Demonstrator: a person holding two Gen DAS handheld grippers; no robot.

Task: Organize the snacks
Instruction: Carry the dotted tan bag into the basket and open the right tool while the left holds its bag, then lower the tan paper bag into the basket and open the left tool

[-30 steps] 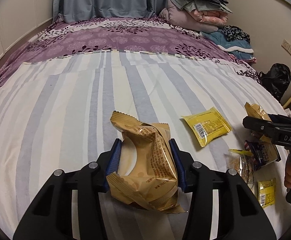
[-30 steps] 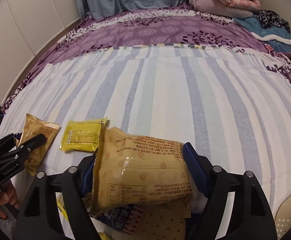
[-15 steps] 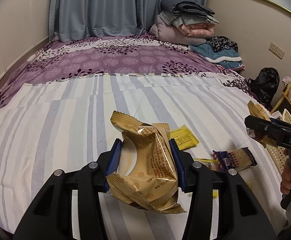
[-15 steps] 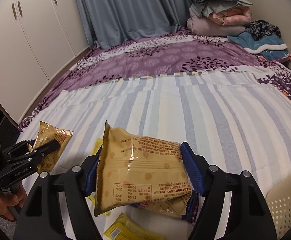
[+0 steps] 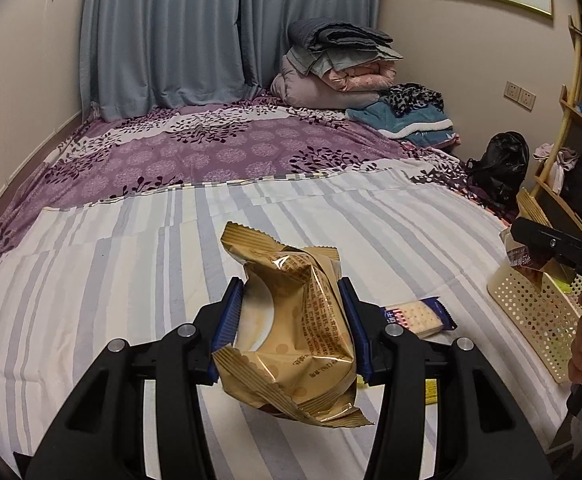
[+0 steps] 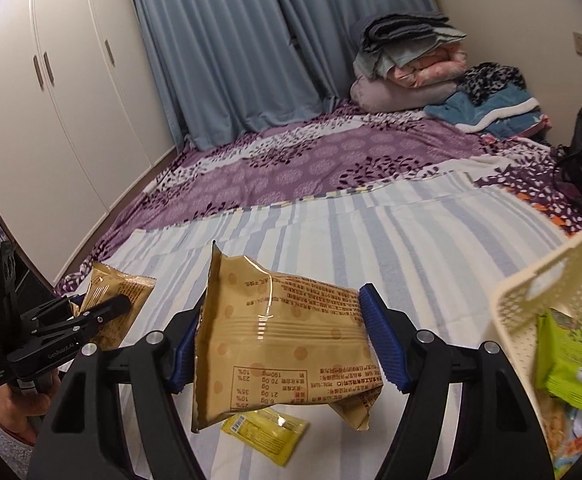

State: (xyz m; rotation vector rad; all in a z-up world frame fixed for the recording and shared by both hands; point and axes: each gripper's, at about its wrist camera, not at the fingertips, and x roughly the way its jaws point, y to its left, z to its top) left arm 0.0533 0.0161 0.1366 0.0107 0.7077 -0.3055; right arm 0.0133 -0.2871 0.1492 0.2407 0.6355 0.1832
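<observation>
A: Start with your left wrist view. What is in the left gripper (image 5: pixel 291 328)?

B: Its blue pads press both sides of a crumpled gold snack packet (image 5: pixel 295 332), held up above the striped sheet (image 5: pixel 131 280). You have a narrow, firm grip on it. Just right of the jaws a blue cracker pack (image 5: pixel 419 316) lies flat on the sheet.

A: And the container?

B: The cream perforated basket (image 5: pixel 531 312) stands at the right edge of the bed. Your right gripper (image 5: pixel 551 246) reaches in above its rim, with part of a gold wrapper showing beside its fingers. From this side you cannot make out what lies inside the basket.

A: Now your right wrist view.

B: The right gripper (image 6: pixel 287 340) carries a flat gold snack bag (image 6: pixel 283 344) between its pads, and its jaws are closing on the bag. The bag hangs clear of the sheet. Below it a yellow sachet (image 6: pixel 267 432) lies on the bed.

A: Does the basket show better here?

B: Yes. The basket (image 6: pixel 547 276) sits at the right, tilted towards you, and it holds a green packet (image 6: pixel 571 364) on top of other wrappers too blurred to name. Your bag is left of the basket's rim, not inside it. At far left, your left gripper (image 6: pixel 107 308) grips its gold packet (image 6: pixel 111 296).
</observation>
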